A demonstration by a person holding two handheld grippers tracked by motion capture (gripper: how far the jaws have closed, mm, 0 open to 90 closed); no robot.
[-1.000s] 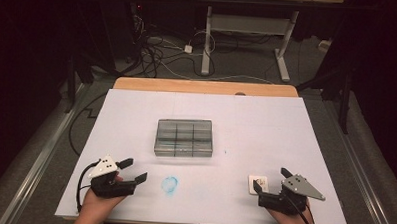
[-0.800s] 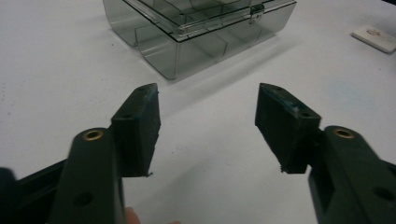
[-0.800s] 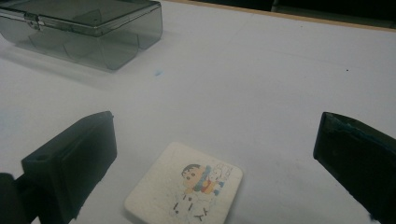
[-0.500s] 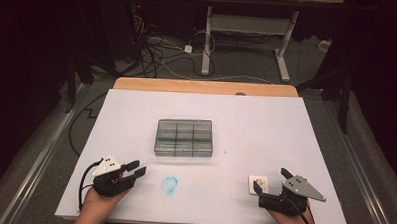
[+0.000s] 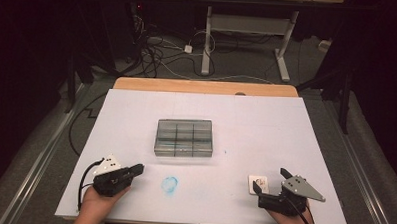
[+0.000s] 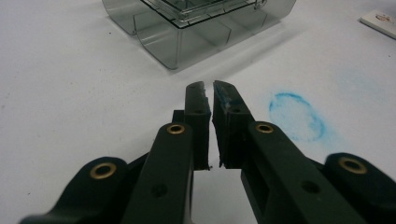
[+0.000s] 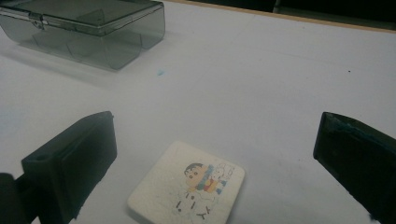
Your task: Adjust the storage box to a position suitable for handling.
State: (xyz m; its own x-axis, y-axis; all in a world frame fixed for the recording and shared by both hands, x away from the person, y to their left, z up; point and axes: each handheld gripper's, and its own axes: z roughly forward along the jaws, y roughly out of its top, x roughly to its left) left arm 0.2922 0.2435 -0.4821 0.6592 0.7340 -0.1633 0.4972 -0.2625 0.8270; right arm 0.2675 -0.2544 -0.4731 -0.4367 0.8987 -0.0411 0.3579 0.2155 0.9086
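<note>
White and square, the cartoon tile lay flat on the counter just ahead of the right claw, between its spread jaws; the left claw, closed on nothing, sat far off.

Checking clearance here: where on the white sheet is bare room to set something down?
Bare: all round the clear box, widest at the sheet's far corners. Busier along the near edge: left gripper, blue smudge, small tile, right gripper.
</note>
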